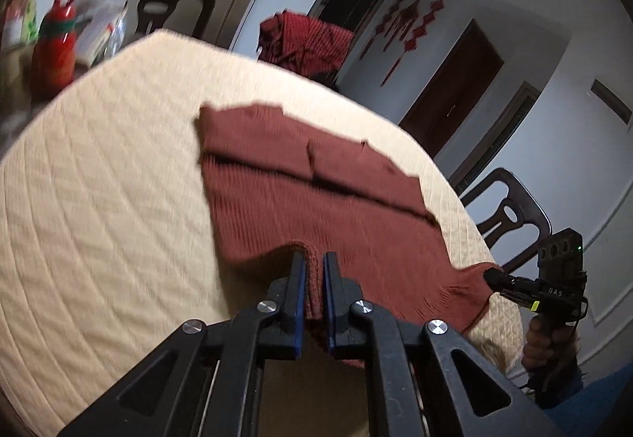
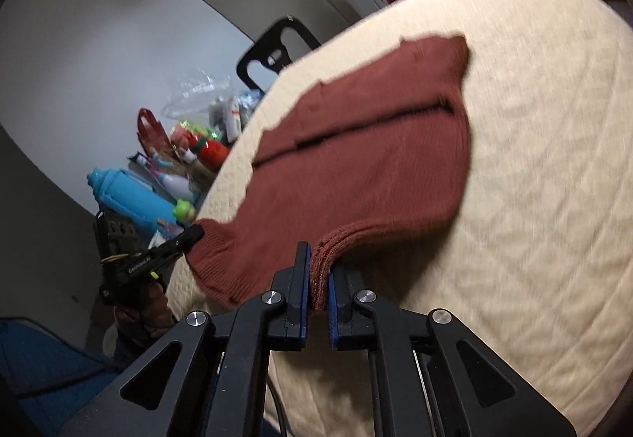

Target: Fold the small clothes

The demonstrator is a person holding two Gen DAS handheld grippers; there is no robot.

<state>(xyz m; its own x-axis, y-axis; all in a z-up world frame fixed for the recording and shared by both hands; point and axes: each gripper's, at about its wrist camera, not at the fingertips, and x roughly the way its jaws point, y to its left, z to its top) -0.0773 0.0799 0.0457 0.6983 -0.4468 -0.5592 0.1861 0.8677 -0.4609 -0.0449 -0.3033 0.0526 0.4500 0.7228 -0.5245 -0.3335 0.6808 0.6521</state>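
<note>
A rust-brown knitted garment [image 1: 316, 199] lies on the cream quilted table cover [image 1: 99, 199], its far part folded over with sleeves laid across. My left gripper [image 1: 314, 259] is shut on the ribbed near hem, which bunches between the blue pads. At the right of that view my right gripper [image 1: 490, 274] pinches the hem's other corner. In the right wrist view the same garment [image 2: 376, 160] spreads over the table cover [image 2: 534, 179]; my right gripper [image 2: 320, 255] is shut on the hem, and my left gripper [image 2: 196, 233] holds the far corner at the left. Both corners are lifted off the cover.
Dark chairs [image 1: 510, 215] [image 2: 273, 49] stand around the table. A red checked cloth [image 1: 308, 41] hangs beyond the far edge. A side surface holds a red bottle [image 1: 55, 49], a blue bottle [image 2: 126, 195], plastic bags and small items. A hand [image 1: 546, 342] grips the right tool.
</note>
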